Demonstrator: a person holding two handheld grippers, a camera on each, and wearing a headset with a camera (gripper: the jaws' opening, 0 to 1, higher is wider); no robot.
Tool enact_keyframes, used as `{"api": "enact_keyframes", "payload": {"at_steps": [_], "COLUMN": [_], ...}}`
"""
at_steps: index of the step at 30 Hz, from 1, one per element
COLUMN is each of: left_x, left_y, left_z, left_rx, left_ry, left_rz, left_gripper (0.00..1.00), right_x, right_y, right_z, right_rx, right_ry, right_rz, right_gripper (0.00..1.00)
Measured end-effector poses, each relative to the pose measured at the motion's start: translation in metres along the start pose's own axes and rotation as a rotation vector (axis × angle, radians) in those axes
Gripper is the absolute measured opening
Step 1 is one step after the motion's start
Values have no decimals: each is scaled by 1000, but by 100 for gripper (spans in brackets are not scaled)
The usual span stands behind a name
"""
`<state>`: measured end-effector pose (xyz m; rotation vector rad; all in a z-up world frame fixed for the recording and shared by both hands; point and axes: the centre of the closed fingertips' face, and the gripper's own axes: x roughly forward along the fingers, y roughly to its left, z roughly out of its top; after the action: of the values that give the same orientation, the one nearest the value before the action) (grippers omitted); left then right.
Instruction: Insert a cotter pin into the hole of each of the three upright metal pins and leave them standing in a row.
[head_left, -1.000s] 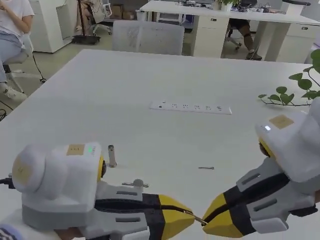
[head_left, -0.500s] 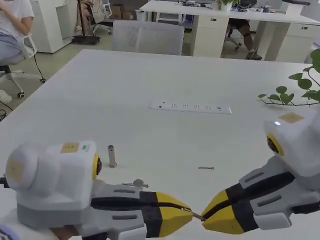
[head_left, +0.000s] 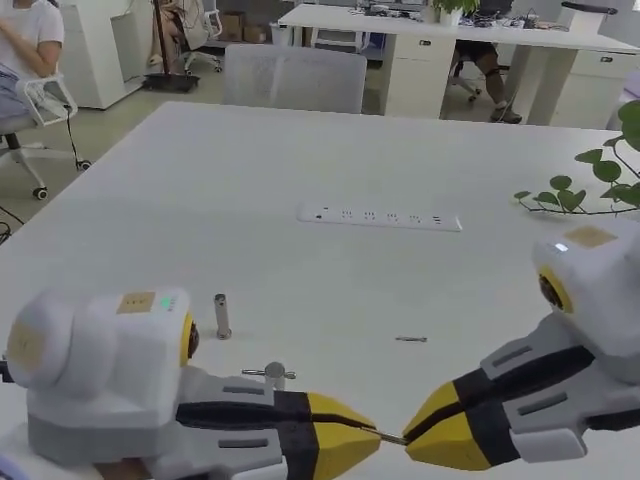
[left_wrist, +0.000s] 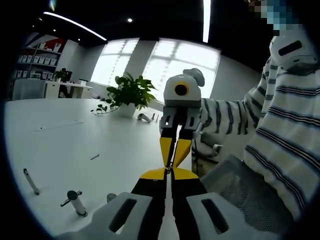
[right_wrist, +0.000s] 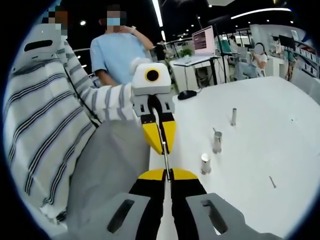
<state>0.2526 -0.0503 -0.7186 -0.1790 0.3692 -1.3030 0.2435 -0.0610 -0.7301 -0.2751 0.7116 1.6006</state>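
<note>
The two grippers meet tip to tip over the near edge of the desk (head_left: 300, 150), on the person's side of the power strip (head_left: 380, 216) and well apart from it. The left gripper (head_left: 365, 438) has its yellow jaws pressed fully together on one end of a thin cotter pin (head_left: 390, 437). The right gripper (head_left: 412, 444) has its jaws closed just as tight on the other end. The cotter pin bridges the small gap between them, above the desk.

Nearer the power strip than the grippers, and left of it, a bare metal pin (head_left: 222, 316) stands upright. A second metal pin (head_left: 272, 374), one step further from the strip, stands with a cotter through its head. A third metal pin (right_wrist: 205, 163) stands beyond that, in line with the other two; I cannot tell whether it carries a cotter. A loose cotter pin (head_left: 411, 339) lies flat between the power strip and the right gripper.
</note>
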Motion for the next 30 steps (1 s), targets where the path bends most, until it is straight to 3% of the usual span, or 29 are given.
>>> {"api": "enact_keyframes", "payload": {"at_steps": [25,30], "left_x": [3,0], "left_y": [2,6], "left_z": [-12,-16], "left_rx": [4,9], "left_ry": [57,68], "left_rz": [19,38], "left_gripper": [7,12], "right_x": [1,-1], "right_y": [-4,-7], "right_z": [-10,-12], "right_rx": [-71,-81], "right_ry": [128,147], "right_rz": [-32,-42], "right_gripper": [3,3]}}
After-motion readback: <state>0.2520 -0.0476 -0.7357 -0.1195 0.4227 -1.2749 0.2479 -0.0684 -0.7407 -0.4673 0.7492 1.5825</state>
